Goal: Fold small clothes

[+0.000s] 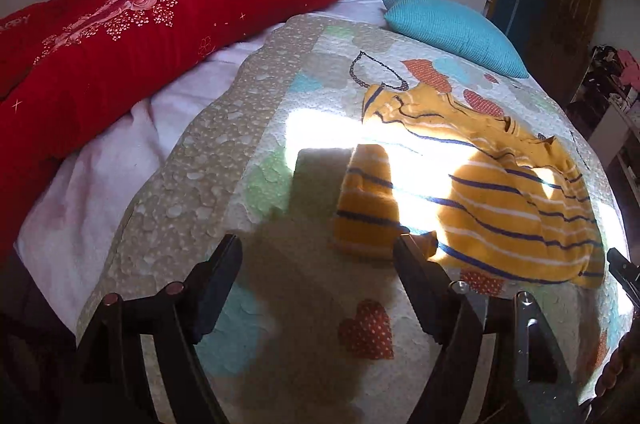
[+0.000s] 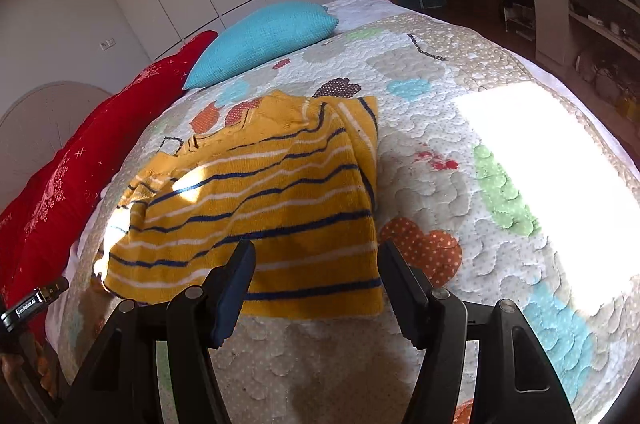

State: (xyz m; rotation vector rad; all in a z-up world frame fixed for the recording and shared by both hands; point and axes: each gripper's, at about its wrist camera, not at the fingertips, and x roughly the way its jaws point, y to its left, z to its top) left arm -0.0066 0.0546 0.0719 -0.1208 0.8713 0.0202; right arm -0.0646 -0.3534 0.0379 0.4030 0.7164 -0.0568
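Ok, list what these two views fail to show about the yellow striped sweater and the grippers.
- Left wrist view: sun glare washes out the middle of the sweater, hiding its folds there.
- Right wrist view: the sweater's right sleeve is tucked over, its cuff hidden.
- Left wrist view: only a sliver of the right gripper shows, cut by the edge.
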